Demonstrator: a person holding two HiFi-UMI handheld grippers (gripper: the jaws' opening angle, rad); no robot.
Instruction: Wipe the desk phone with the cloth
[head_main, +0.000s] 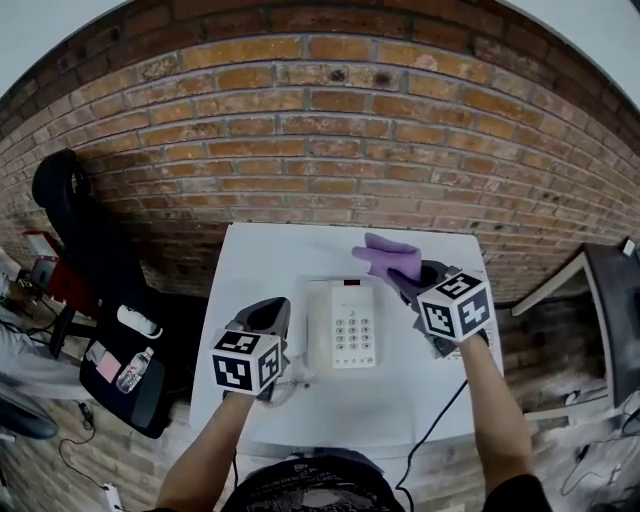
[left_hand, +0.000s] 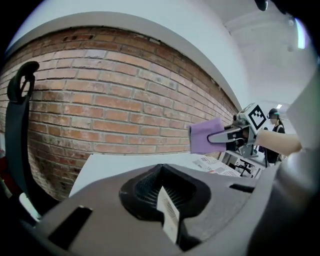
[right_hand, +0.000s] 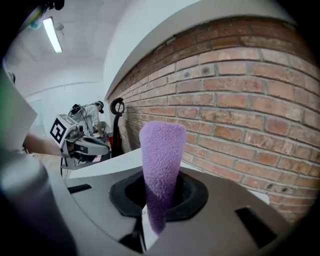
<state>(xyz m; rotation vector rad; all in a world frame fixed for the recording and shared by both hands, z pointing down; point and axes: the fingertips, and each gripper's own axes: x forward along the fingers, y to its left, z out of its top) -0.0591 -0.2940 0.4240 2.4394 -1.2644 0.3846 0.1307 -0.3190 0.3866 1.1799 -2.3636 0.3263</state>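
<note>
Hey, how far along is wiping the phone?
Done: the cloth is off the table, clamped in the right gripper. In hand: it is held in the air beyond the desk phone, not touching it. Left: the wiping itself, it seems; the left gripper is shut, empty, beside the phone.

Bare white table (head_main: 262, 252) lies open behind and to the left of the desk phone (head_main: 342, 325), right up to the brick wall (head_main: 330, 130). The purple cloth (head_main: 385, 255) in the right gripper (head_main: 408, 280) hangs over the phone's far right corner. The left gripper (head_main: 268, 316) sits just beside its near left edge.
</note>
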